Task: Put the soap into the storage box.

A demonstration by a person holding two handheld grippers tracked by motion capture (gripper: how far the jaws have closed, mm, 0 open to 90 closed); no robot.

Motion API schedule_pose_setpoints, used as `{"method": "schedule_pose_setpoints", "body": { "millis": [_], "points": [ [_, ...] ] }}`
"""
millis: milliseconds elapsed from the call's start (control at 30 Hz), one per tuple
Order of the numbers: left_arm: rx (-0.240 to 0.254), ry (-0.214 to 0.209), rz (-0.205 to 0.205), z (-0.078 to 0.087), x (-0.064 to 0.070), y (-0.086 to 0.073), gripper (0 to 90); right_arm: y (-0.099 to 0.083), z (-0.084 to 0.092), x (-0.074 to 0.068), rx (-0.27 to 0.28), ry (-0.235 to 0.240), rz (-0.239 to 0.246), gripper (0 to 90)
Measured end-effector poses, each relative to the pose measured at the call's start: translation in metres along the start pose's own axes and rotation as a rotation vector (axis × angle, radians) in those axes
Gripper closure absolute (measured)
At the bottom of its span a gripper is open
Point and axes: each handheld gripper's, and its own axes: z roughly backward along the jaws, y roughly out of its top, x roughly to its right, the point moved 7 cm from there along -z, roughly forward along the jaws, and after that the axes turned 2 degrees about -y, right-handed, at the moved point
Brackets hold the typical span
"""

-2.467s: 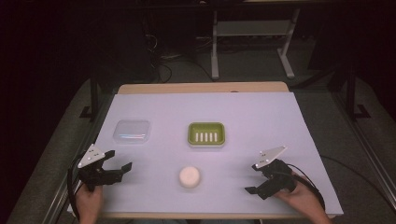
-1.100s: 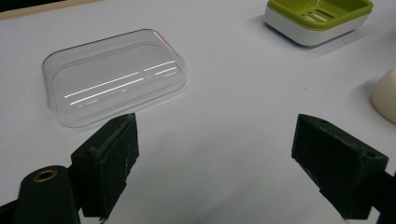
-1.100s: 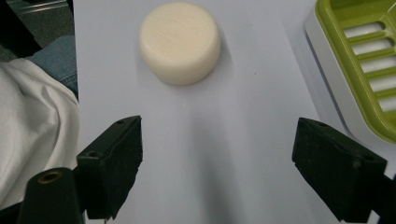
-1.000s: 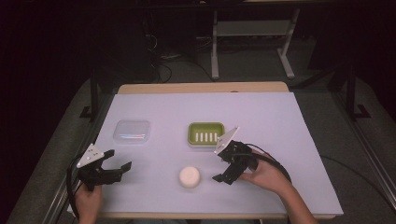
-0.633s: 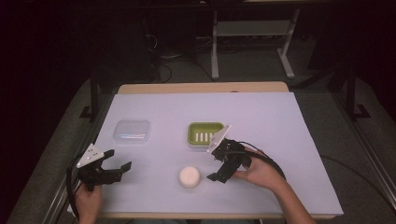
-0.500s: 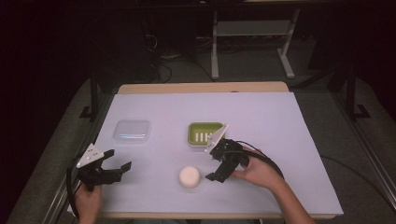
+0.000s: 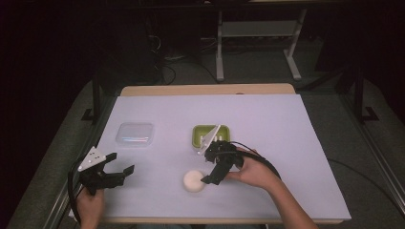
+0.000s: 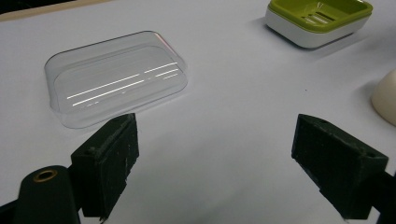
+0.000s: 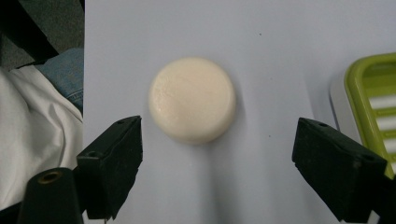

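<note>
Soap bar (image 7: 194,181), round, cream, lies flat on white table cover (image 7: 286,143) near front edge, just in front of green soap dish (image 7: 210,137). Right gripper (image 7: 214,168) beside soap, pointed at it, jaws wide apart, nothing between them; in right gripper view soap (image 9: 192,99) sits ahead of gap, not touching either jaw, dish edge (image 9: 369,107) at right. Left gripper (image 7: 117,171) at front left corner, jaws spread, empty. Clear plastic lid (image 7: 135,134) flat on cover beyond it, left of dish; in left gripper view lid (image 8: 116,77) just ahead of jaws.
</note>
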Motion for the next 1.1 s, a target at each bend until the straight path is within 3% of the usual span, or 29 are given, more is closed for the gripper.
{"method": "schedule_pose_setpoints", "body": {
  "millis": [400,1100],
  "points": [
    [0.003,-0.001,-0.001,0.0,0.0,0.0,14.5,0.014,-0.017,-0.007,-0.023,0.024,0.016,14.9],
    [0.003,-0.004,0.001,0.0,0.0,0.0,14.5,0.015,-0.048,-0.015,-0.097,0.027,0.038,14.9]
  ]
}}
